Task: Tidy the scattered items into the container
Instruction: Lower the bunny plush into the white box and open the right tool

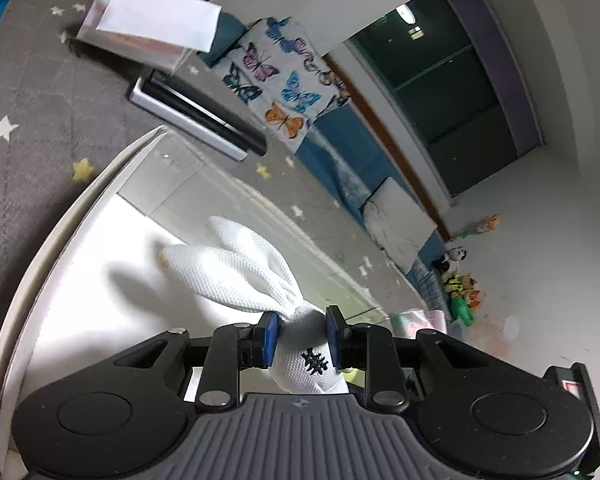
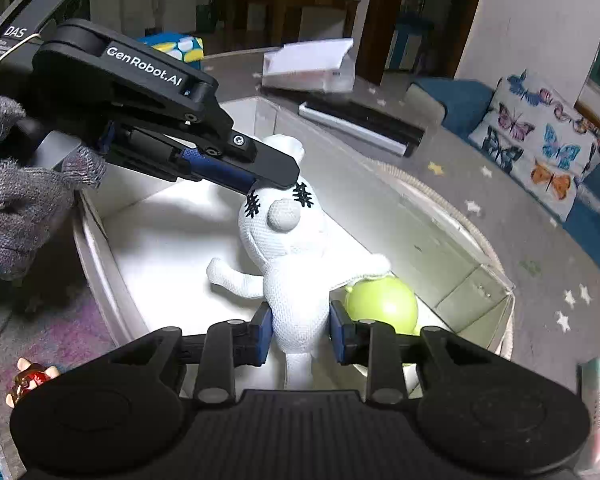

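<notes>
**Over the container: white plush rabbit held at both ends**

Above the white rectangular fabric storage box, on the grey star-patterned play mat: white knitted plush rabbit with black stitched eyes and grey nose, suspended over the box floor, not seen resting on it.

Left gripper: blue-padded fingers clamped on the rabbit's head at the base of the ears; both ears pointing away over the box interior. Same gripper seen from the right wrist view, entering from the upper left, held by a hand in a grey knit glove.

Right gripper: blue pads pressed against both sides of the rabbit's torso, clamped on it; one leg hanging down between the fingers.

Inside the box, near its right-hand corner: glossy green round toy, just beside the rabbit's body and partly under one arm; contact not determinable.

Outside the box, beyond its left wall: small brown-and-red figurine lying on the mat.

Beyond the far edge of the box: black-and-silver flat device, and a clear box with white paper on top.

Past the mat edge: butterfly-print cushion against blue padding.
</notes>
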`<action>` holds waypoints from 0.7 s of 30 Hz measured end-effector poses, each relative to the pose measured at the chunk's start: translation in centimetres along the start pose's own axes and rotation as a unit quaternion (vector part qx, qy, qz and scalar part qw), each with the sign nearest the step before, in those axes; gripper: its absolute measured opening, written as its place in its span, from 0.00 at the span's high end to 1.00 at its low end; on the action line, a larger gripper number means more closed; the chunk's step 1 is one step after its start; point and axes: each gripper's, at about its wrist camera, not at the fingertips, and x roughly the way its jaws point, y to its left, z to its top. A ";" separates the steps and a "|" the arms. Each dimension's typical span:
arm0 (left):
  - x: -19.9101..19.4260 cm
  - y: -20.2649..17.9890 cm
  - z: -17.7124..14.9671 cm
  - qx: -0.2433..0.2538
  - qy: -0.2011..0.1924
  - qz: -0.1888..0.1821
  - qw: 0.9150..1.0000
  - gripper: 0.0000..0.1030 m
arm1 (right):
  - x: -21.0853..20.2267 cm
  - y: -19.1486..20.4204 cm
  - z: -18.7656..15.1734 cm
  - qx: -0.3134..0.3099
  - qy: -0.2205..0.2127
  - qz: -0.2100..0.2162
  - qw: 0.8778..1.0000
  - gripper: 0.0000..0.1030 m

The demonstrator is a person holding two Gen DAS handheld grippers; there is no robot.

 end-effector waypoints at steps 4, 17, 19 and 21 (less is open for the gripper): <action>0.5 0.1 0.2 0.000 0.005 0.017 1.000 0.70 | 0.6 -0.4 0.1 0.007 0.011 0.000 1.000 0.69; 0.0 0.2 0.7 0.008 -0.005 0.052 0.999 0.69 | 0.5 -0.8 0.3 0.024 -0.003 -0.016 1.000 0.58; -0.2 0.0 0.5 0.012 -0.005 0.051 0.999 0.69 | 0.5 -0.8 0.3 0.025 -0.004 -0.023 0.999 0.58; -0.5 -0.5 0.4 0.022 -0.010 0.051 0.998 0.69 | 0.4 -0.8 0.4 0.029 -0.010 -0.026 0.999 0.59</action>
